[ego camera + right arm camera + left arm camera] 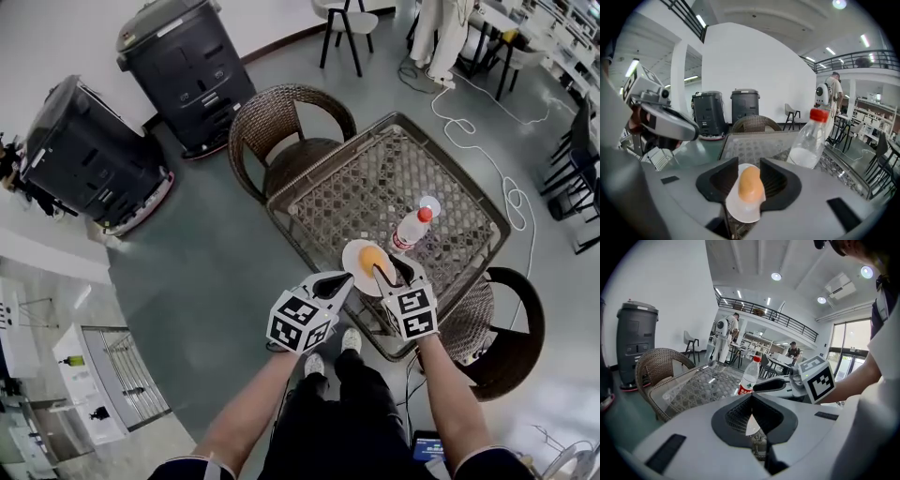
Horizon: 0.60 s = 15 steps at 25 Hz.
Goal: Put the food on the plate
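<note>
The orange oval piece of food [372,258] already lies on the white plate [350,255], near its middle. The plate sits at the near edge of the glass-topped wicker worktop [375,178]. The right gripper [387,270] hangs just above it. Its fingers [776,180] are released: they stand apart on either side of the food, with the plate's white showing around it, and neither pad presses on it.

Judging from this, the placing is done and the step in hand is a clean withdrawal. The right gripper should come away upward and back toward the person. Its fingers should stay spread wide enough that no pad clips the food and rolls it off the shallow plate. The water bottle [411,230] stands just beside the plate's far right rim, so any sideways swing that way risks tipping it.

The left gripper [349,277] is at the plate's near left rim, its fingers drawn together at the tips. Plate white shows through the gap behind them, but I cannot tell whether they pinch the rim. If they do, they should loosen only once the right gripper is clear, without dragging the plate toward the worktop's edge.
</note>
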{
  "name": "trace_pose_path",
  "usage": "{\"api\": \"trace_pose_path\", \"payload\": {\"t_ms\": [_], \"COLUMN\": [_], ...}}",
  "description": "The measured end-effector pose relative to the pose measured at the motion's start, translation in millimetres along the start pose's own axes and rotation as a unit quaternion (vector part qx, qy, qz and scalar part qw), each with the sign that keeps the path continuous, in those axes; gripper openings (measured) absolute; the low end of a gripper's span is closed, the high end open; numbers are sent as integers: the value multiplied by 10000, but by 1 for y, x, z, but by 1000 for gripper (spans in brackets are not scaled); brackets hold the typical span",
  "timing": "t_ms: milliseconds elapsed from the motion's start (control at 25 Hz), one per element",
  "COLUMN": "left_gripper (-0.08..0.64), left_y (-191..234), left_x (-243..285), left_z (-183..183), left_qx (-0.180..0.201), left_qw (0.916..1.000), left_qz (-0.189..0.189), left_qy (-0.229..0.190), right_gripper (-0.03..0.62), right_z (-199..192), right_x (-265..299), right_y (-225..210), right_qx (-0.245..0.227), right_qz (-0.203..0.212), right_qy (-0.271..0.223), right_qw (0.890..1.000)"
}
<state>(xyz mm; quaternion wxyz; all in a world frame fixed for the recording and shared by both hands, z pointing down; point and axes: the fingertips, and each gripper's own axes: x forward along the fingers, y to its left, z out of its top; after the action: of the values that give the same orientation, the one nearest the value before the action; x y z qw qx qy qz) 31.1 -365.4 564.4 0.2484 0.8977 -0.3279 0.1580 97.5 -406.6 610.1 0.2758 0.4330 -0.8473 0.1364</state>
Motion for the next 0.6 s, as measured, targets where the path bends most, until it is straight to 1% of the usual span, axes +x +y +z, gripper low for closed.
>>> {"api": "trace_pose_path", "payload": {"t_ms": [40,120,240,400,600], "left_gripper": [8,8,8,8,8], "left_y": [-2,-6,-13,-23,-37], "left_x": [-2,-7,-13,-22,-41], "left_z": [5,14,28,48,82], "left_qx": [10,27,50,105,271], "left_qw": [10000,9999,9996,9988,9965], "left_qz": [-3,-8,-17,-40,-110], "left_qy": [-44,-149,-286,-468,-785], "right_gripper": [131,68,5,5,3], "right_z": [8,22,40,65,99], "right_x": [-7,-21,-41,-66,-92], "right_y": [1,2,5,11,15], "right_qx": [64,163,326,645,777], "right_qz": [7,18,71,228,274], "right_qy": [-132,-391,-702,-1098,-1580], "right_qw": [9999,9991,9970,9916,9840]}}
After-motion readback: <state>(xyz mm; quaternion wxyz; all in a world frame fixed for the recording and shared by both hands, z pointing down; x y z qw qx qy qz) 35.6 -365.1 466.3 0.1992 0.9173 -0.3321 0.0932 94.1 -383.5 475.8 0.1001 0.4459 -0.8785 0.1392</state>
